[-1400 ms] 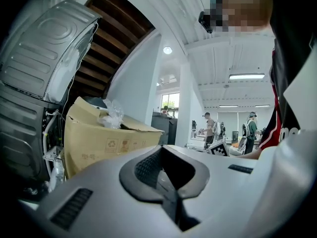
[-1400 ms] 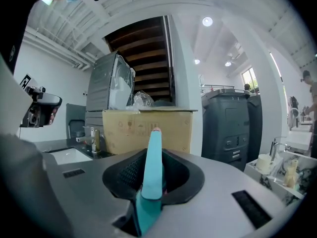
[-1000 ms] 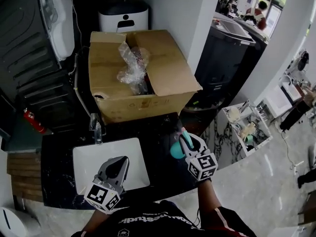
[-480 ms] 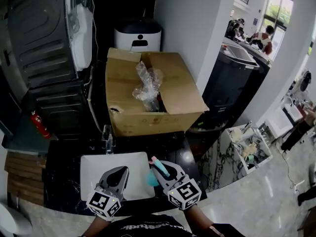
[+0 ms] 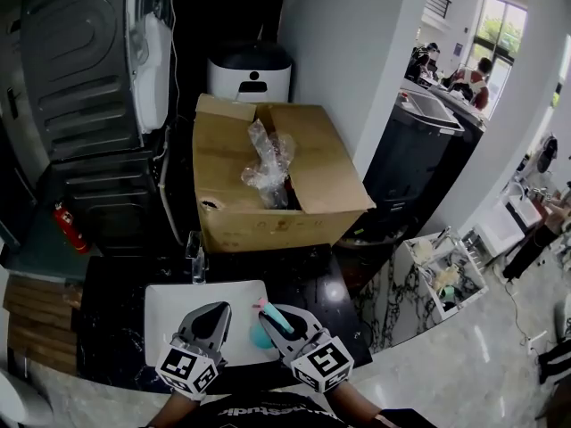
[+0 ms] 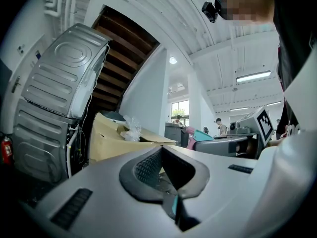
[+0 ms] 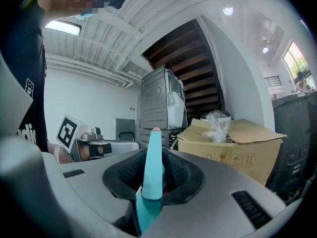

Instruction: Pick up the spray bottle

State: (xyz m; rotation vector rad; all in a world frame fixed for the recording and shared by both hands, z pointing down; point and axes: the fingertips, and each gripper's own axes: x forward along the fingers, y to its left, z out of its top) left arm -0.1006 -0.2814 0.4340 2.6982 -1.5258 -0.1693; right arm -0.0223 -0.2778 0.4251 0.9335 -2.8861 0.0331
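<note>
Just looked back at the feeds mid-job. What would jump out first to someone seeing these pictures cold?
First comes the teal spray bottle, clamped in the right gripper low in the head view, over the right end of the white sink. Behind it, mid-picture, stands a big open cardboard box with crumpled clear plastic poking out. The left gripper sits beside the right one, shut and empty.

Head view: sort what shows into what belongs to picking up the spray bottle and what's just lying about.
Job in hand: spray bottle, gripped in the right tongs.

Lying about: cardboard box, plastic wrap inside it, white basin, tap, red fire extinguisher, left tongs holding nothing.
</note>
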